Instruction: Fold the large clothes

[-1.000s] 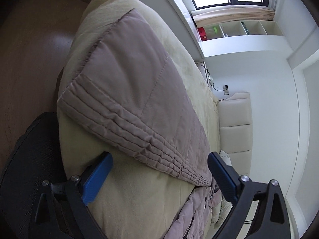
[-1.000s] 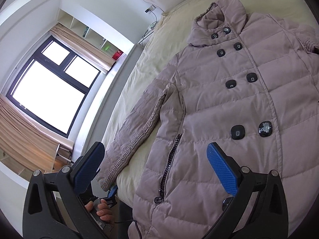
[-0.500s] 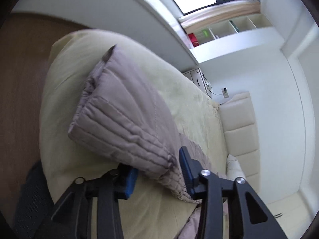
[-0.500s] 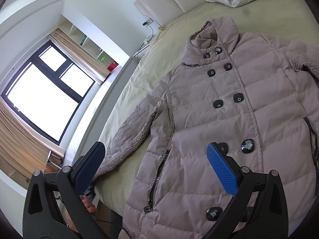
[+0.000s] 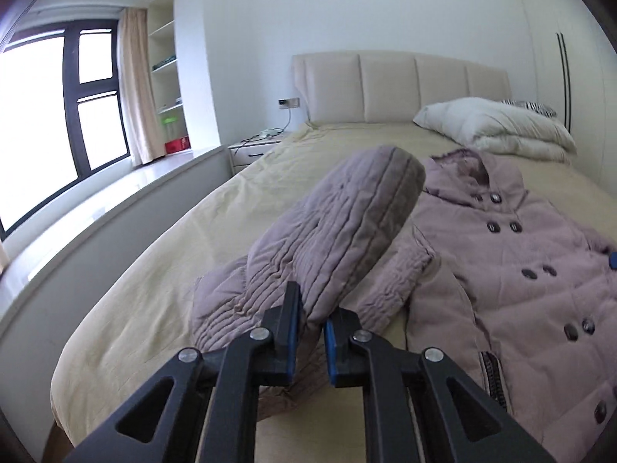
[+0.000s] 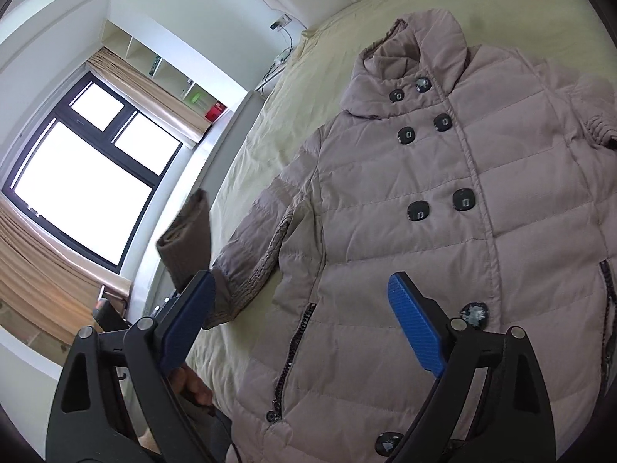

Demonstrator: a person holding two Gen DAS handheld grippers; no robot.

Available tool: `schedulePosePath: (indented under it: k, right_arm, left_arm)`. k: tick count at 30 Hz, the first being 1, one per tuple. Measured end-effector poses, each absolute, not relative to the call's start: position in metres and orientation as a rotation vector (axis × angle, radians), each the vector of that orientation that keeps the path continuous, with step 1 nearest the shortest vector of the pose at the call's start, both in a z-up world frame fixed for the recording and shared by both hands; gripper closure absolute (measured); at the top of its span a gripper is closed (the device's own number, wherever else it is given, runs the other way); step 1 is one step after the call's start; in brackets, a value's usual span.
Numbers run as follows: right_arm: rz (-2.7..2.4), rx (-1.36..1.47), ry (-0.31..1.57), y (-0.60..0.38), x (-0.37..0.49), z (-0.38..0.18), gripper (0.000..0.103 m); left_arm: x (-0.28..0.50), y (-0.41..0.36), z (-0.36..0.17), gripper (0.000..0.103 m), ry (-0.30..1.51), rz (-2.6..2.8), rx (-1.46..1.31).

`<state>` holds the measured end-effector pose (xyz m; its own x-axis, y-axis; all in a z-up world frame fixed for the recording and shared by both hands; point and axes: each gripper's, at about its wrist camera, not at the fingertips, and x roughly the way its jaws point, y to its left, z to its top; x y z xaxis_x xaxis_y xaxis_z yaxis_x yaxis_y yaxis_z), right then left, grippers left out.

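Observation:
A mauve quilted coat (image 6: 432,208) with dark buttons lies face up on the bed, collar toward the headboard. My left gripper (image 5: 310,310) is shut on the cuff of the coat's sleeve (image 5: 339,227) and holds it raised off the bed, the cuff end standing up. The lifted sleeve also shows in the right wrist view (image 6: 187,243) at the left. My right gripper (image 6: 300,328) is open and empty above the coat's lower front, near the pocket zip (image 6: 295,337).
The bed (image 5: 154,281) has a beige sheet and a padded headboard (image 5: 389,85). A white duvet (image 5: 497,127) lies at the head. A window (image 5: 42,123), a sill, shelves and a nightstand (image 5: 254,148) stand to the left.
My left gripper closed on the sleeve cuff, lifted it and swung round to face the headboard. My right gripper stayed open and moved a little over the coat.

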<state>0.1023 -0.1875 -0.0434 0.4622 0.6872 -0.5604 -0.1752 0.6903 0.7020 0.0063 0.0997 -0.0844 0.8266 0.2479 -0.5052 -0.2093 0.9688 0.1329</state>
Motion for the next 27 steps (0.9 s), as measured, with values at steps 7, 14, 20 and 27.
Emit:
schedulePosePath:
  k: [7,14,20,27]
  right_arm:
    - [0.768,0.8,1.165,-0.124,0.168,-0.074,0.021]
    - [0.849,0.898,1.303,-0.061,0.213,-0.098,0.027]
    - [0.906,0.826,1.36,-0.031,0.233,-0.099,0.063]
    - [0.923,0.841,1.432,-0.017,0.253,-0.111,0.067]
  left_arm:
    - [0.004,0.072,-0.095,0.091,0.538,0.188,0.178]
    - [0.004,0.059,-0.101,0.091,0.53,0.16,0.247]
    - [0.008,0.062,-0.104,0.091,0.534,0.16,0.236]
    - [0.015,0.059,-0.104,0.091,0.53,0.15,0.237]
